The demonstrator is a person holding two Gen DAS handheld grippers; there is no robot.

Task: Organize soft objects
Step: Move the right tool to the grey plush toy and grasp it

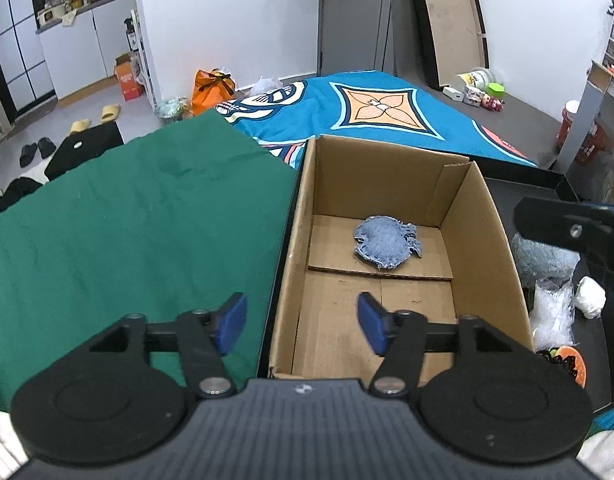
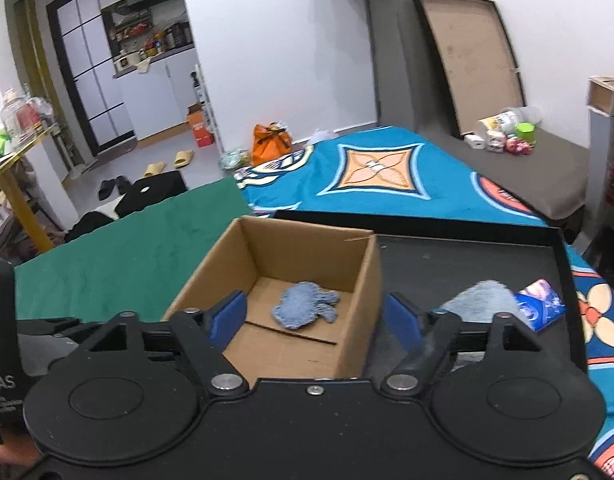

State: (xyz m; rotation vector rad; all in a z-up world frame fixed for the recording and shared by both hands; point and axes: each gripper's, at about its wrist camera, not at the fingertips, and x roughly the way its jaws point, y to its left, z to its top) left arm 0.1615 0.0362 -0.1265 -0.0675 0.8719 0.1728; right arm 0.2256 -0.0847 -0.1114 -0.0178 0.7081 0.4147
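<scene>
at three o'clock in the left wrist view, the fluffy blue cloth (image 1: 547, 258) is partly hidden behind the cardboard box (image 1: 483, 240) wall and the right gripper (image 1: 575, 236), itself cut off by the edge.

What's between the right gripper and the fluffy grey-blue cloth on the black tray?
Nothing: in the right wrist view only bare black tray separates the open right gripper from the fluffy cloth.

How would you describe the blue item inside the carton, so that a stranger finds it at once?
Find the open cardboard box standing between the green cloth and the black tray. On its floor, toward the far wall, lies a small fuzzy blue rag with a frayed fringe. It is the only thing in the box; the paler fluffy cloth lies outside, on the tray.
</scene>
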